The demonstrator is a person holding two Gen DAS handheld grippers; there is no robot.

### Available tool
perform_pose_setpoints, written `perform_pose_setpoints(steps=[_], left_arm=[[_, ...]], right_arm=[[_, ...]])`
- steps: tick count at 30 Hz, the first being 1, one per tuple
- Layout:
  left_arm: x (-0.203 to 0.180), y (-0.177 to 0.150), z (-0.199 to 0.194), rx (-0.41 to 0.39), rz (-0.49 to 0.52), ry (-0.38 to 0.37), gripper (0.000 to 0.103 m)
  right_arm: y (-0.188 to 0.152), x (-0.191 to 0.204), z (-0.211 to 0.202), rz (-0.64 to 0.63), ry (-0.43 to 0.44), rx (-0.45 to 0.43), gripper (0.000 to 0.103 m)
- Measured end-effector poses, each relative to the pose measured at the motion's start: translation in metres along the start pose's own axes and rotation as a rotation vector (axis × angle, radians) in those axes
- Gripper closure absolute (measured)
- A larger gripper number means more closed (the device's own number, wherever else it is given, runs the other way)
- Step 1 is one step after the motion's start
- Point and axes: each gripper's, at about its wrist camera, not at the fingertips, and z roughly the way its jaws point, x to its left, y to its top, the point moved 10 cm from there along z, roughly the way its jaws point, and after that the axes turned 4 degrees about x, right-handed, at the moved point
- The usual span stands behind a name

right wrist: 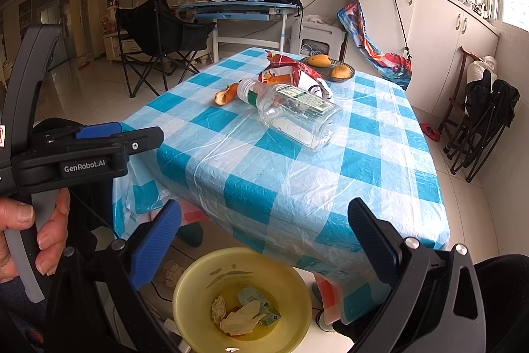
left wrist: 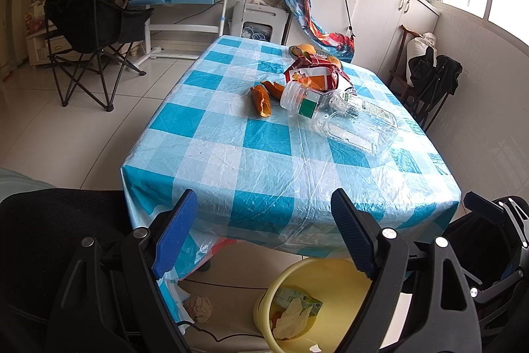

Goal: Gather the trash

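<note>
Blue-and-white checked tablecloth is carrying a clear plastic bottle lying mid-table toward the right edge; left gripper and right gripper are hovering over the near edge, fingers apart, empty.

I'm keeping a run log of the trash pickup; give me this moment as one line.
left gripper: open, empty | right gripper: open, empty | bottle, peels, wrapper: on table | bin: holds scraps
</note>
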Motion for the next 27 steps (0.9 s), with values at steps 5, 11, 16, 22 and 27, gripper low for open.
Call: perform_pose_setpoints(steps=[5, 11, 16, 22, 27], left_arm=[[0.0001, 0.0, -0.0001, 0.0, -0.001, -0.001, 0.023], [0.0003, -0.0001, -0.0002, 0.0, -0.003, 0.0, 0.023], [0.001, 0.0, -0.0003, 0.0, -0.003, 0.0, 0.023], [0.0017, 0.0001, -0.0005, -0.001, -0.008, 0.0, 0.023], [0.0081, 0.0044, -0.0037, -0.007, -0.033, -0.004, 0.023]], right_arm=[[0.0003, 0.0001, 0.0001, 0.0, 0.0, 0.001, 0.006], [0.0001, -0.0001, -0.0001, -0.001, 0.0, 0.001, 0.006], [0.0006, 0.0003, 0.0, -0.001, 0.0, 0.001, 0.006], [0.0007, 0.0, -0.0003, 0.002, 0.002, 0.0, 0.006], [0.0051, -0.0012, -0.0009, -0.013, 0.009, -0.011, 0.006]])
